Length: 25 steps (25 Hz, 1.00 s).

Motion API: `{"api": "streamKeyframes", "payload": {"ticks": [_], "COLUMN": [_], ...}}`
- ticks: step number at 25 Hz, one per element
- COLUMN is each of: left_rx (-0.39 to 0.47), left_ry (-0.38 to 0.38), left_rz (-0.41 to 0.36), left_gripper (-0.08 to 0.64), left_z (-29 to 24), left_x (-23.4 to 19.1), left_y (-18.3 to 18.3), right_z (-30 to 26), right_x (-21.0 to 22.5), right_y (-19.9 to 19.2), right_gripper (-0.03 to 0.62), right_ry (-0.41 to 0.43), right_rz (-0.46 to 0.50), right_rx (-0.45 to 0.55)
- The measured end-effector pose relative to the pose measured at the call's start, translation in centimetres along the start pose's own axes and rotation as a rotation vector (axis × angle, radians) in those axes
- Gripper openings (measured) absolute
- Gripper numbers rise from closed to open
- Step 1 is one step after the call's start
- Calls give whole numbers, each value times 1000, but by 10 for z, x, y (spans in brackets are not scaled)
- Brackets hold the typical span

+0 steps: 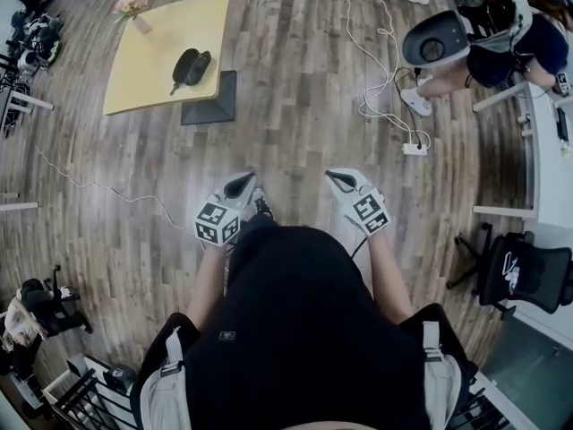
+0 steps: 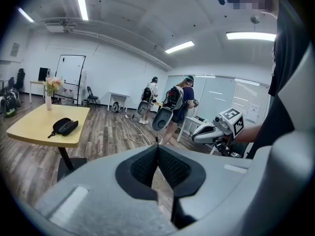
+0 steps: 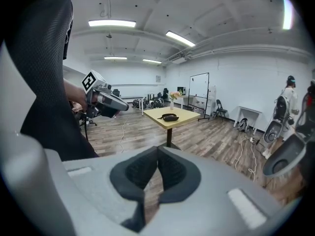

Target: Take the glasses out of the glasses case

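Observation:
A black glasses case point(image 1: 191, 66) lies shut on a small yellow table point(image 1: 152, 79), far ahead and to the left of me. It also shows in the left gripper view as the case point(image 2: 64, 126) and in the right gripper view as the case point(image 3: 170, 117). My left gripper point(image 1: 240, 186) and right gripper point(image 1: 341, 181) are held close to my body, well short of the table. Both are shut with nothing between their pads point(image 2: 157, 163) point(image 3: 157, 168). No glasses are visible.
A vase of flowers point(image 1: 134, 7) stands at the table's far corner. White cables and a power strip point(image 1: 414, 149) lie on the wooden floor. People stand at the right point(image 1: 483, 34). An office chair point(image 1: 524, 274) and desks line the right side.

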<state>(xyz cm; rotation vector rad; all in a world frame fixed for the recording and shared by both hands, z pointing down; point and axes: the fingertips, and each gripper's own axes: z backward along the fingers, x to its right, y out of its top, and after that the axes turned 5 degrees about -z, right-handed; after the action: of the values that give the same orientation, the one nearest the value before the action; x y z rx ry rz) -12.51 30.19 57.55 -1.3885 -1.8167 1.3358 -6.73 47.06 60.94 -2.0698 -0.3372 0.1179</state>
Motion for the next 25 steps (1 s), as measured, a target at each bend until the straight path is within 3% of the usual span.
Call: {"api": "streamKeyframes", "payload": {"ticks": [9,25], "left_rx": [20,41], "left_ry": [13,84], "left_rz": [14,67], "left_gripper": [11,11], "left_z": [-10,36], "left_x": [-77,-221], "left_y": [24,30], "right_z": [-66,-197], "right_x": [28,13], "right_y": [52,120], "right_gripper": [3,3], "right_ry": [14,75], "right_rz": [36,85], "right_rx": [0,-35]}}
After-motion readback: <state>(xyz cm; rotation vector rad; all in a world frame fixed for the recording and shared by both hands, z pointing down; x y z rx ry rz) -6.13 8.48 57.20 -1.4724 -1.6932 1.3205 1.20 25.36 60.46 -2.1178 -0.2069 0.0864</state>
